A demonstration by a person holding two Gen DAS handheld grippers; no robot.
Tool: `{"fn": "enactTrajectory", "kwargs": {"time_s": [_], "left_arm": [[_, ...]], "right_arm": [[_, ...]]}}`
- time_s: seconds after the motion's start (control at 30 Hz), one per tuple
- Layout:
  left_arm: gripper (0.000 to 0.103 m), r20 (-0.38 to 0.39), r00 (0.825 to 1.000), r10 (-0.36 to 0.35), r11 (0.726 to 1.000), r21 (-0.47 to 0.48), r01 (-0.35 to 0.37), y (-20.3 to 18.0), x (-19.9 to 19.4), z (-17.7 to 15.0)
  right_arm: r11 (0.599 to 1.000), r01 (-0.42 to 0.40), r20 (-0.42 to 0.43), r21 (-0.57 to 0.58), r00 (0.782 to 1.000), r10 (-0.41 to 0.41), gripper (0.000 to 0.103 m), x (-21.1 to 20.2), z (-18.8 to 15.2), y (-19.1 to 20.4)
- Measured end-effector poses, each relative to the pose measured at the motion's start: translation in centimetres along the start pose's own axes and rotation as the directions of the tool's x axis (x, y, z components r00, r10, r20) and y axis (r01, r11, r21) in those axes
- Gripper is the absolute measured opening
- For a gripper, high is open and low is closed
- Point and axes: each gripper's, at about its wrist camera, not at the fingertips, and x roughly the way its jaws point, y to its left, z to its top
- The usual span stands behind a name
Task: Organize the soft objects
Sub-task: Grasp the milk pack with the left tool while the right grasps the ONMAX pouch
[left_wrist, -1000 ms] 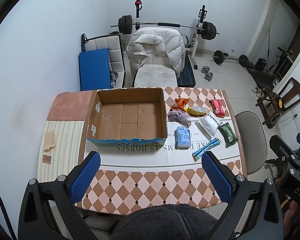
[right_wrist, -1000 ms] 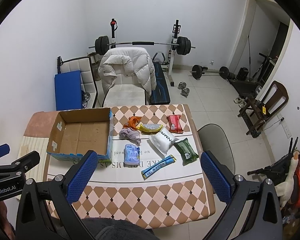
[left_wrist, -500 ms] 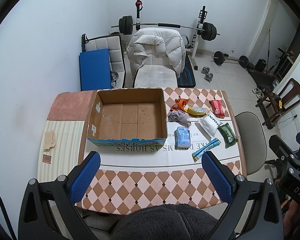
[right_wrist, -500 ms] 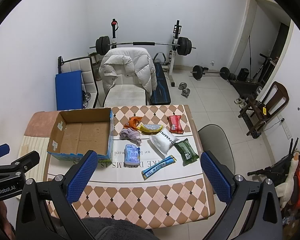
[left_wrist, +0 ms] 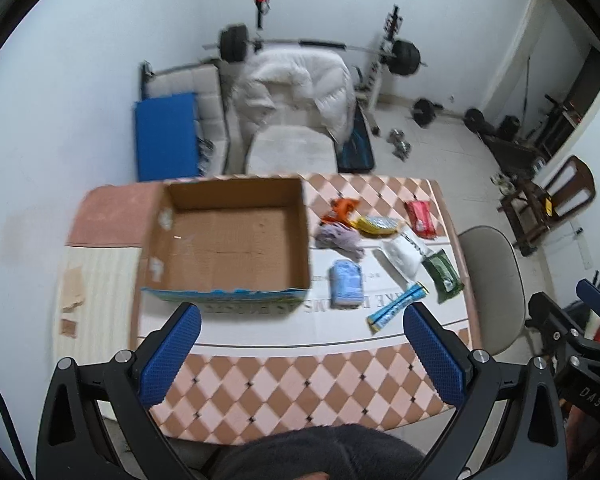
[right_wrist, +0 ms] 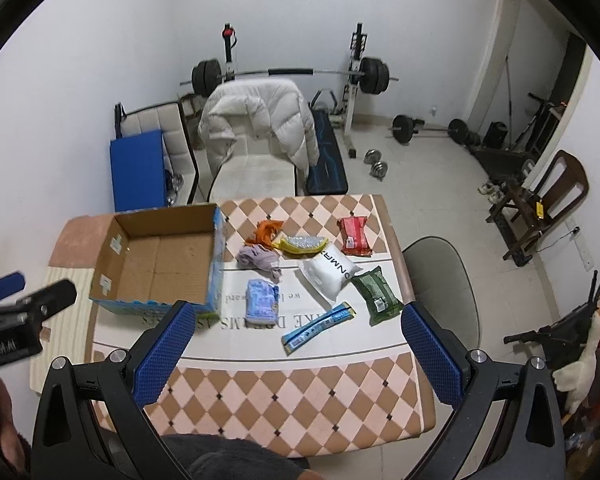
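— Both your jaws stand wide apart and hold nothing: the left gripper (left_wrist: 300, 344) and the right gripper (right_wrist: 296, 342) hang over the near edge of the checkered table (right_wrist: 300, 392). What has changed for you?

— Your left view has shifted and gone blurred since half a second ago; the cardboard box (left_wrist: 228, 240) now sits larger and nearer its centre. Your right view has barely moved.

— Any writing you can read?

— Little. Your white pouch (right_wrist: 330, 272) shows letters like "NMR", upside down, and the paper under the packs reads in part "DREAMS AS". The left tool carries "GenRobot.AI", blurred.

— Where do the soft things lie?

— All ahead of your fingertips, apart from them, right of the box: light blue pack (right_wrist: 263, 297), blue stick pack (right_wrist: 320, 327), green pack (right_wrist: 377, 294), red pack (right_wrist: 354, 236), yellow pack (right_wrist: 300, 244), orange wrapper (right_wrist: 269, 231), grey cloth (right_wrist: 260, 259).
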Motion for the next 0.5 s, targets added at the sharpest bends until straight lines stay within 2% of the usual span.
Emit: {"fn": "enactTrajectory", "kwargs": {"time_s": [0.07, 0.13, 0.2, 0.23, 0.3, 0.37, 0.4, 0.47, 0.5], "left_arm": [[0.103, -0.079, 0.996, -0.05, 0.999, 0.01, 0.051, -1.0, 3.6, 1.6], [0.103, -0.157, 0.983, -0.1, 0.995, 0.007, 0.102, -2.4, 7.8, 3.2], [0.103, -0.223, 0.969, -0.109, 0.993, 0.007, 0.114, -3.8, 11.5, 4.0], [0.103, -0.269, 0.955, -0.127, 0.991, 0.003, 0.133, -4.7, 14.0, 4.5], [0.094, -0.358, 0.925, -0.13, 0.991, -0.017, 0.132, -6.3, 18.8, 5.0], [0.094, -0.424, 0.895, -0.141, 0.99, -0.046, 0.134, -7.5, 23.1, 4.7], [0.094, -0.443, 0.887, -0.131, 0.991, -0.05, 0.121, -7.7, 24.8, 4.5], [0.093, -0.498, 0.861, -0.106, 0.994, -0.057, 0.09, -8.5, 29.1, 4.1], [0.086, -0.522, 0.848, -0.091, 0.996, -0.058, 0.071, -8.8, 31.0, 3.8]], "right_arm": [[1.0, 0.005, -0.019, -0.012, 1.0, -0.006, 0.103, 2.7, 0.9, -1.6], [0.999, -0.002, -0.048, -0.044, 0.999, 0.0, 0.103, 5.9, 1.8, -3.0], [0.996, -0.017, -0.101, -0.09, 0.995, 0.007, 0.103, 9.9, 3.0, -4.3], [0.993, -0.021, -0.134, -0.113, 0.991, 0.006, 0.103, 12.1, 3.4, -5.1], [0.987, -0.02, -0.196, -0.159, 0.98, -0.012, 0.103, 16.9, 4.2, -6.4], [0.978, -0.038, -0.257, -0.206, 0.966, -0.017, 0.103, 22.1, 4.9, -7.4], [0.972, -0.059, -0.283, -0.229, 0.959, -0.009, 0.103, 24.8, 5.2, -7.8], [0.954, -0.103, -0.335, -0.283, 0.942, 0.002, 0.103, 29.5, 5.3, -8.1], [0.944, -0.127, -0.364, -0.304, 0.932, 0.008, 0.103, 31.9, 5.4, -8.2]]}}
